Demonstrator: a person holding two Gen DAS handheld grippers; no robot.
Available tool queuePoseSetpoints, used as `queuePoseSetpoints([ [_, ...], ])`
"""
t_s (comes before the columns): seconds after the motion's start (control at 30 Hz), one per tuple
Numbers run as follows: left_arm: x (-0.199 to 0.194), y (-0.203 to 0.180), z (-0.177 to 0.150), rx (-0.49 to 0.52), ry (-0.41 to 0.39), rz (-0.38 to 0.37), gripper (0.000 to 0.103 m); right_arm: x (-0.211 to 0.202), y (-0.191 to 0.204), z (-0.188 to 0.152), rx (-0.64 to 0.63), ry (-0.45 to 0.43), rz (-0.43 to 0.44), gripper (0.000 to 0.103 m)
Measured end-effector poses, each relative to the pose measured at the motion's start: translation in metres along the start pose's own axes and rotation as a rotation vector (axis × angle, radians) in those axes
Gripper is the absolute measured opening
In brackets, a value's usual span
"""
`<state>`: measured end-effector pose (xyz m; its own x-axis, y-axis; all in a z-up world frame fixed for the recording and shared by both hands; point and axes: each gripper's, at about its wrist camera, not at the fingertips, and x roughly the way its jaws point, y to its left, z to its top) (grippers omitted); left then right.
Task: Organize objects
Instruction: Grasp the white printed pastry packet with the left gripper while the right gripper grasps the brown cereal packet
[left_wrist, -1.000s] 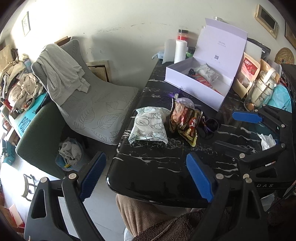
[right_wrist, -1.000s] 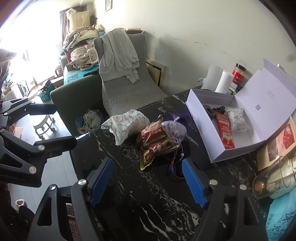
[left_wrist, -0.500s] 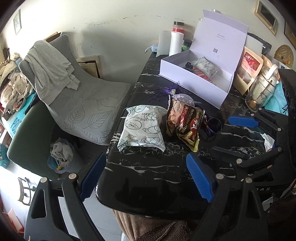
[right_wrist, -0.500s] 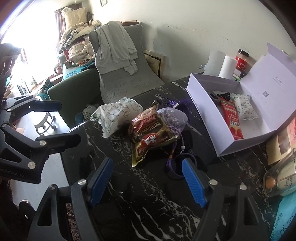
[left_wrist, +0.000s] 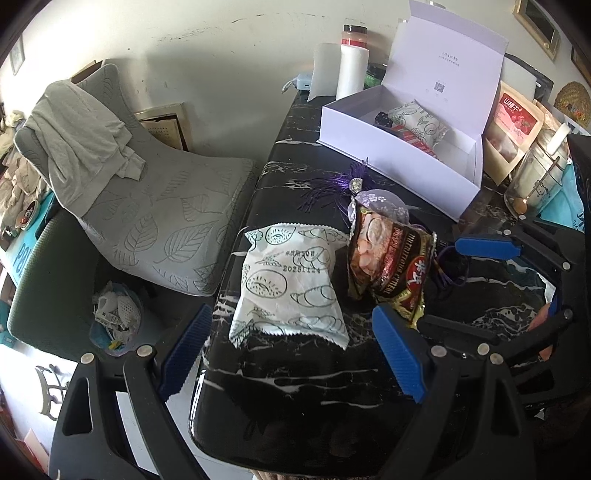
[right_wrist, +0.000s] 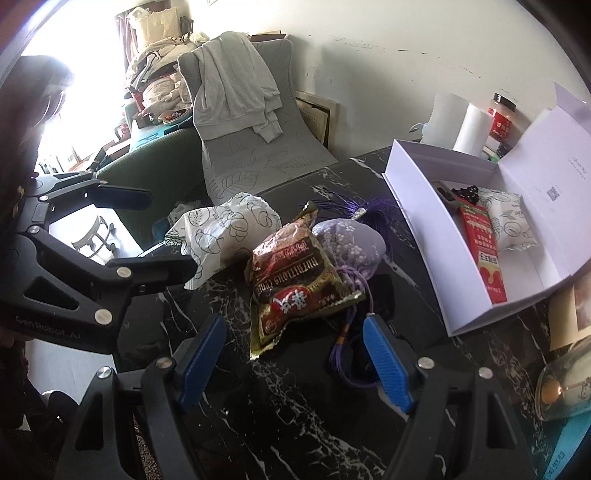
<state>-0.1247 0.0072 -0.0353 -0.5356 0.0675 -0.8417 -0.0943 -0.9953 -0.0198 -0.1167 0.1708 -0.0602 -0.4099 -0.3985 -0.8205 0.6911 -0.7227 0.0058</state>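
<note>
On the black marble table (left_wrist: 295, 398) lie a white snack packet with bread drawings (left_wrist: 291, 284) (right_wrist: 225, 232), a dark red cereal packet (left_wrist: 391, 266) (right_wrist: 299, 280) and a lilac pouch with purple cord (right_wrist: 351, 243) (left_wrist: 380, 201). Behind them stands an open white box (left_wrist: 399, 158) (right_wrist: 421, 229) holding a red packet (right_wrist: 484, 251) and a second white packet (right_wrist: 509, 221). My left gripper (left_wrist: 291, 350) hovers open just before the white packet. My right gripper (right_wrist: 295, 358) hovers open just before the cereal packet. Nothing is between either pair of fingers.
Paper rolls (left_wrist: 351, 70) and a red-lidded jar (left_wrist: 354, 37) stand at the table's back. A glass jar (left_wrist: 535, 177) and snack bags (left_wrist: 517, 125) sit at the right. A grey chair with draped cloth (left_wrist: 122, 177) and a small bin (left_wrist: 114, 317) are off the table's left.
Both grippers have moved forward and down toward the packets, which now look larger and nearer. The fingers kept the same spread. Nothing on the table has moved.
</note>
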Motion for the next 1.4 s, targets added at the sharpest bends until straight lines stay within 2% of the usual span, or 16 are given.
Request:
queuePoseSetpoints([
  [0.17, 0.018, 0.004, 0.013, 0.036, 0.010, -0.008, 0.088, 0.013, 0.001, 0.010, -0.027, 0.001, 0.014, 0.077],
  [0.37, 0.040, 0.012, 0.025, 0.048, 0.037, -0.029, 0.088, 0.023, 0.003, 0.021, -0.096, -0.013, -0.009, 0.077],
  [0.53, 0.061, 0.018, 0.028, 0.052, 0.066, -0.052, 0.087, 0.038, 0.006, 0.025, -0.132, 0.011, -0.005, 0.077],
  [0.6, 0.065, 0.019, 0.027, 0.047, 0.066, -0.073, 0.080, 0.040, 0.006, 0.025, -0.138, 0.015, -0.008, 0.077],
  [0.63, 0.067, 0.020, 0.026, 0.043, 0.069, -0.101, 0.071, 0.041, 0.007, 0.025, -0.142, 0.014, 0.002, 0.077],
  [0.67, 0.067, 0.019, 0.024, 0.041, 0.072, -0.115, 0.066, 0.042, 0.007, 0.025, -0.142, 0.014, 0.010, 0.077],
  [0.73, 0.068, 0.018, 0.023, 0.050, 0.063, -0.113, 0.064, 0.042, 0.008, 0.025, -0.141, 0.014, 0.022, 0.077],
  [0.87, 0.063, 0.013, 0.019, 0.065, 0.055, -0.108, 0.061, 0.039, 0.010, 0.023, -0.141, 0.010, 0.016, 0.058],
  [0.97, 0.058, 0.011, 0.012, 0.064, 0.054, -0.114, 0.060, 0.036, 0.010, 0.021, -0.127, 0.010, 0.028, 0.052],
  [1.4, 0.026, -0.008, -0.034, 0.072, 0.059, -0.117, 0.060, 0.011, 0.032, -0.012, -0.167, 0.011, 0.021, 0.051],
])
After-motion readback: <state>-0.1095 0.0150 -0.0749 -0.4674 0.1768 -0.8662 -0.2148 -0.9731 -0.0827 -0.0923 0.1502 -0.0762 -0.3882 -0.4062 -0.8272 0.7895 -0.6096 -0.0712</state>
